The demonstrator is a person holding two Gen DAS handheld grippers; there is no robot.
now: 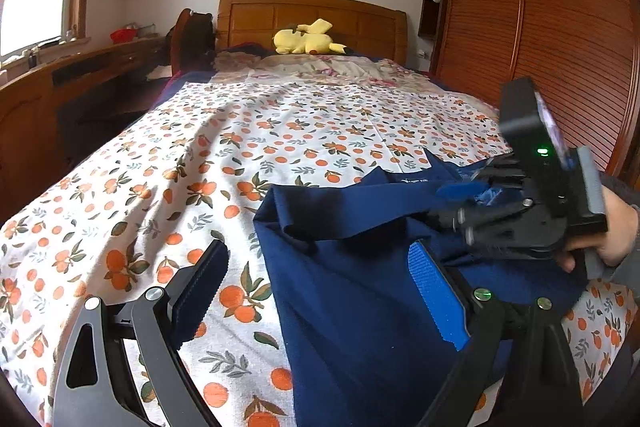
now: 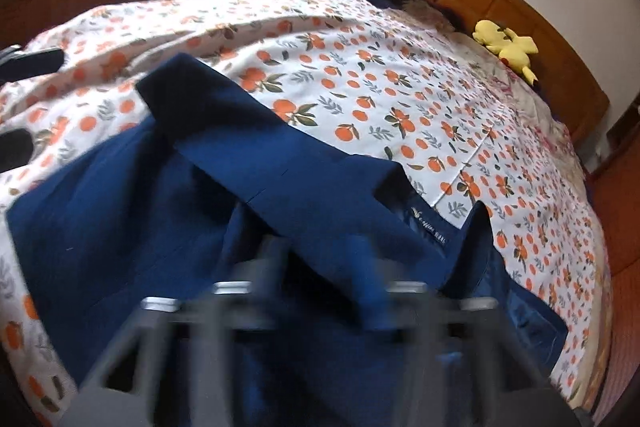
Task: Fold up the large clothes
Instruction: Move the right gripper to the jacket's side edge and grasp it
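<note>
A navy blue garment [image 1: 360,307] lies rumpled on the near right part of the orange-print bed sheet [image 1: 280,131], its collar with a small label turned up at the far edge. My left gripper [image 1: 316,249] is open wide, one finger over the bare sheet and the other over the garment's body. A hand [image 1: 616,239] holds my right gripper [image 1: 456,191], which is shut low on the fabric by the collar. In the right wrist view the garment [image 2: 120,207] fills the foreground, and the blurred right gripper [image 2: 320,259] stands with its jaws together over the collar fold.
A yellow plush toy [image 1: 306,41] lies at the wooden headboard [image 1: 312,15]. A brown slatted wardrobe [image 1: 560,27] runs along the bed's right side. A wooden desk [image 1: 80,67] and a chair stand to the left, under a window and shelves.
</note>
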